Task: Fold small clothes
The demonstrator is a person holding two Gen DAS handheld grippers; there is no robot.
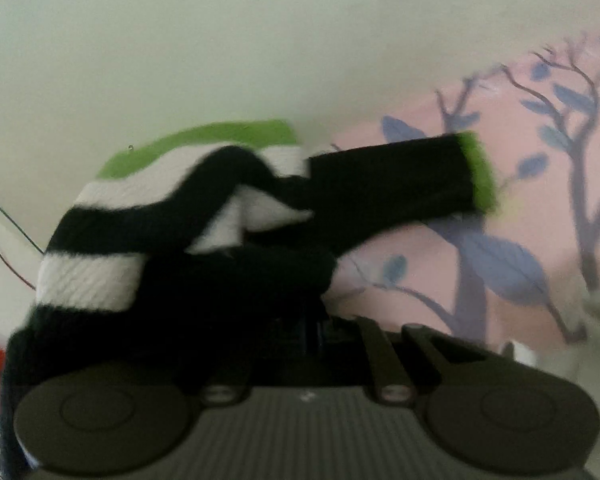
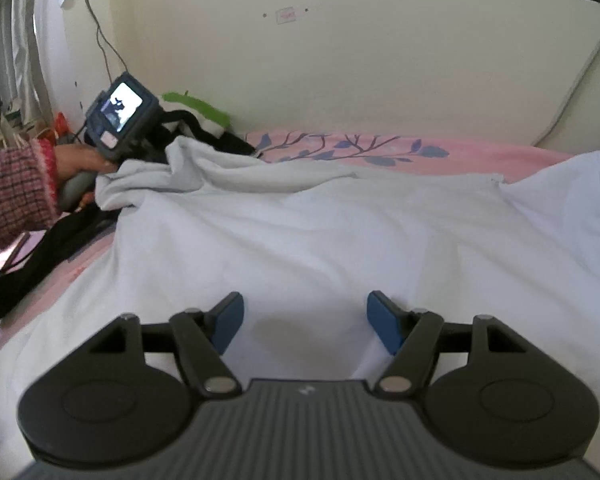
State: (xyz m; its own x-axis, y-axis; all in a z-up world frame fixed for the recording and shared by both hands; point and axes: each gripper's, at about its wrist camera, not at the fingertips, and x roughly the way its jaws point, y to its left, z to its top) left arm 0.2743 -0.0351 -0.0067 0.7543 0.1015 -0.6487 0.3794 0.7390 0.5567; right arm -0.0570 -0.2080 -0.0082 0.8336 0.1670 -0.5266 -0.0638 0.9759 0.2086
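Gripping the striped sweater (image 1: 112,232), your left gripper (image 1: 300,320) has its jaws pinched tight on the knit, with black, white and green bands bunched over the fingers and 1 black sleeve with a green cuff (image 1: 478,172) sticking out to the right. That frame is blurred, so the exact pinch point is hidden under the fabric. From the right wrist view you see the sweater (image 2: 204,118) at the far left of the bed, near the wall (image 2: 380,60), just beyond a rumpled white cloth (image 2: 320,232) spread over the pink floral sheet (image 2: 480,156). Your left hand (image 2: 80,160), in a pink knit sleeve (image 2: 12,192), holds that tool's handle. Your right gripper (image 2: 305,320) hovers over the white cloth with its 2 blue pads (image 2: 230,320) wide apart, holding nothing.
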